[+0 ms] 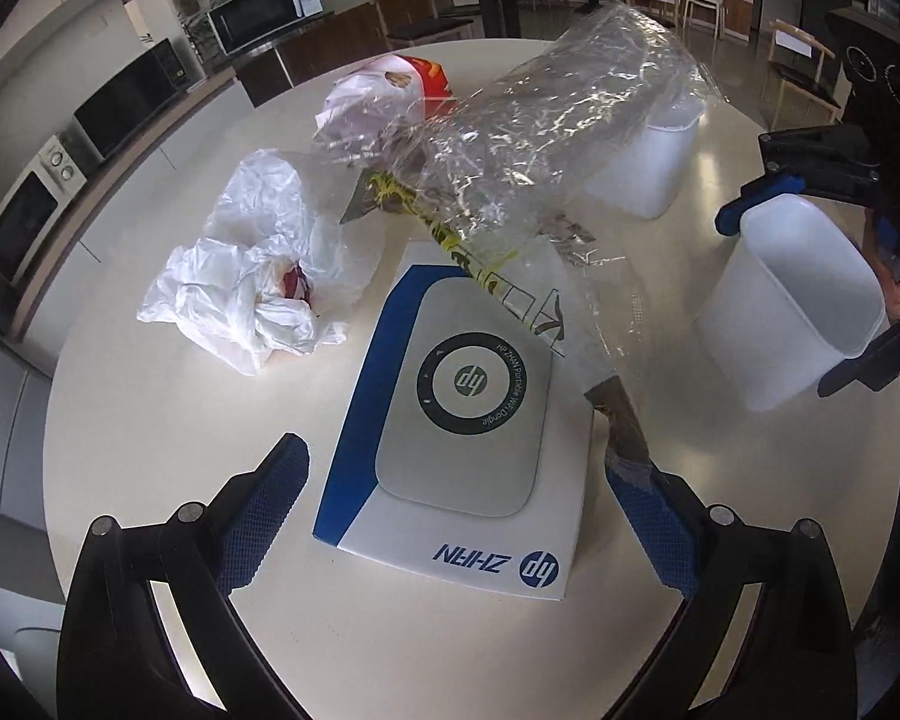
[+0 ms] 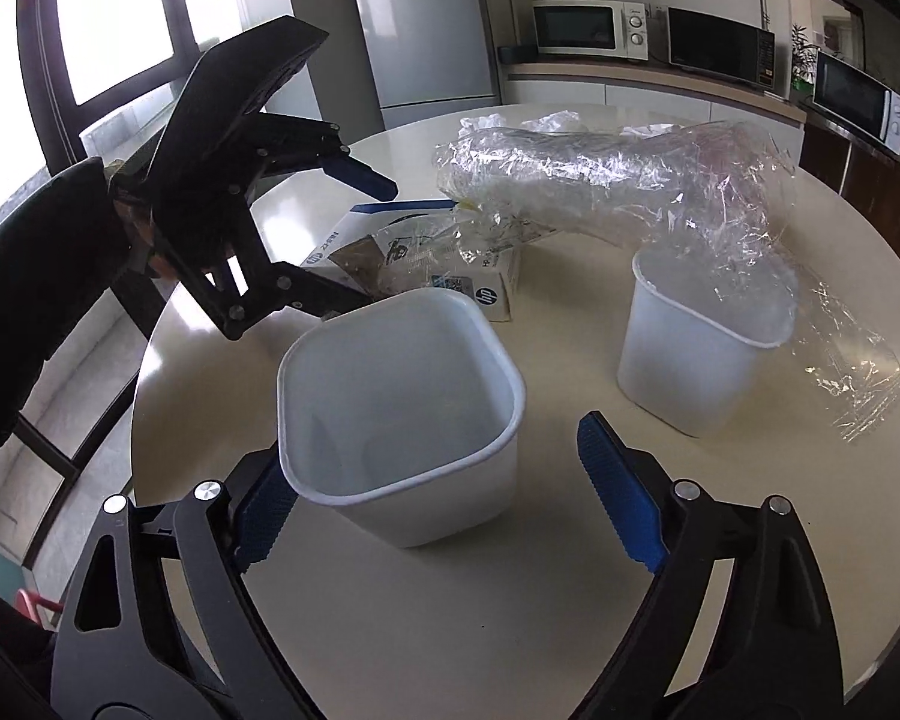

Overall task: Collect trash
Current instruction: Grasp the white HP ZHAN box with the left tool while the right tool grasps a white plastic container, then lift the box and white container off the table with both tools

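box [image 1: 456, 414] flat on table [image 1: 150, 420], clear wrap [image 1: 540, 138] draped over far end. l gripper [image 1: 468, 498] fingers apart astride box; r gripper [image 2: 438, 492] apart round empty bin [image 2: 402, 414], not clamped. close l squarely on box sides, lift clear of wrap.

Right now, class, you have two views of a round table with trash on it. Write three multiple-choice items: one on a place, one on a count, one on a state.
1. Where does the white and blue box lie?
A. flat on the table
B. inside a bin
C. on the floor

2. How many white bins stand on the table?
A. one
B. two
C. four

3. How do the jaws of the right gripper stand?
A. clamped shut on nothing
B. open around the near bin
C. holding a plastic bag

Answers:
1 A, it rests flat on the tabletop.
2 B, the near bin and the far bin.
3 B, a finger shows on each side of the bin.
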